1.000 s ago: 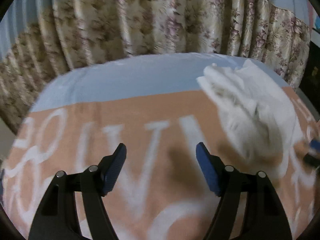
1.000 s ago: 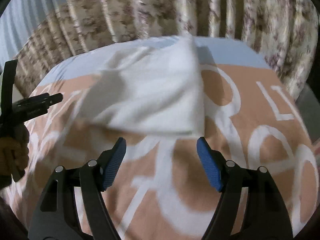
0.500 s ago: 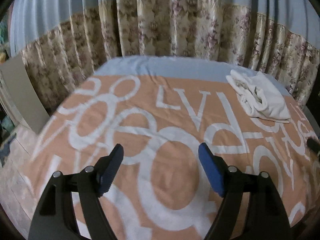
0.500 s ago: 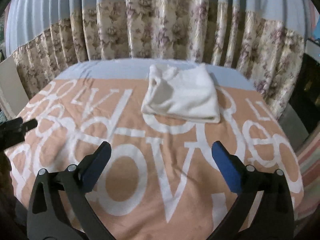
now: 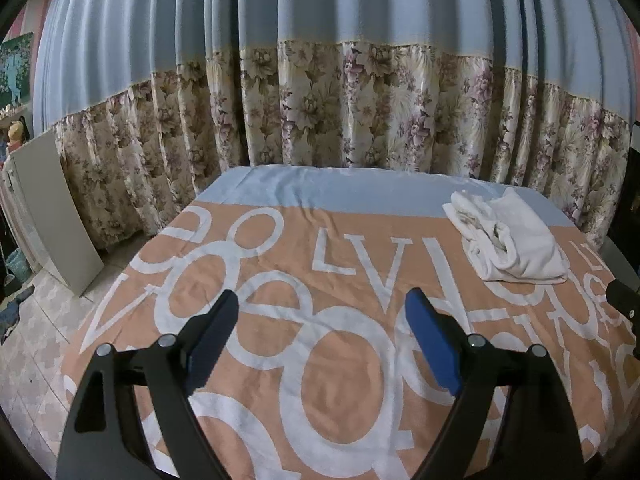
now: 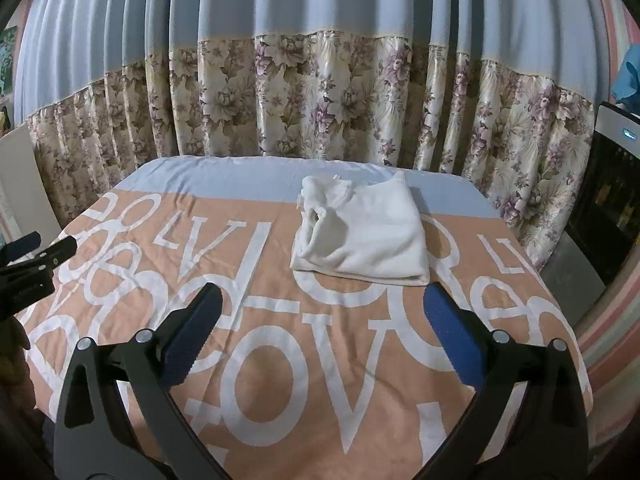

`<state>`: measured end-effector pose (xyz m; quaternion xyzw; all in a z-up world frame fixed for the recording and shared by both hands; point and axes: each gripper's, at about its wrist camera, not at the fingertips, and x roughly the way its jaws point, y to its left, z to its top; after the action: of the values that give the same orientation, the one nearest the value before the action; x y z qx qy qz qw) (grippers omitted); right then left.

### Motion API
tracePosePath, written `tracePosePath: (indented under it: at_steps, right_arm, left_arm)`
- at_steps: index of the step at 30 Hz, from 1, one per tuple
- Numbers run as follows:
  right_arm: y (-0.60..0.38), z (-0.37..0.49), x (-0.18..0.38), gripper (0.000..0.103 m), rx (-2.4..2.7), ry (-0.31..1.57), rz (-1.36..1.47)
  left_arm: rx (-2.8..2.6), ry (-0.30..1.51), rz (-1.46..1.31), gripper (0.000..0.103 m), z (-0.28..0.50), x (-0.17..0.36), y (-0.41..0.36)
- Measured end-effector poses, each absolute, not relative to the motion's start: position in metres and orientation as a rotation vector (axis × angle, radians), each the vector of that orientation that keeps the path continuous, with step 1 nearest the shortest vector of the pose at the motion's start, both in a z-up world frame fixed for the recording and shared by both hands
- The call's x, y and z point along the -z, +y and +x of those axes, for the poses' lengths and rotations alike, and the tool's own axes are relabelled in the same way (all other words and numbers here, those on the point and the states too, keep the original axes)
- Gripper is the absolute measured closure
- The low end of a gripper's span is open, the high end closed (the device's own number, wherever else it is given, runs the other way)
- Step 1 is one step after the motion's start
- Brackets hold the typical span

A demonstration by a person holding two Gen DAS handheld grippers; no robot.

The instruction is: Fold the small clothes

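You are holding your left gripper [image 5: 322, 328] and right gripper [image 6: 324, 324] above the orange lettered blanket [image 6: 280, 360], both spread wide and grasping nothing. The folded white garment [image 6: 360, 236] is lying at twelve o'clock from your right gripper, two o'clock from your left.

— What sort of place is this?
— A home bedroom: a bed [image 5: 280, 184] under an orange lettered blanket [image 5: 340, 340], pleated blue and floral curtains [image 5: 320, 100] at 12 o'clock.
— Anything else?
— Tiled floor [image 5: 36, 336] and a stuffed toy [image 5: 18, 134] around 9 o'clock.
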<state>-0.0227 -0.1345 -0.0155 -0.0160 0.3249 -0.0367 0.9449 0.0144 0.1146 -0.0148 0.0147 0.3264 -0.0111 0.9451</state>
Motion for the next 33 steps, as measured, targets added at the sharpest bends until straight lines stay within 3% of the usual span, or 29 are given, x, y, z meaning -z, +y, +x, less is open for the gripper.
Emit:
tracePosePath:
  at_steps: [33]
  right_arm:
    - [-0.124, -0.020, 0.023, 0.003, 0.056, 0.705, -0.044]
  left_arm:
    - [0.058, 0.658, 0.036, 0.017, 0.011, 0.018, 0.118]
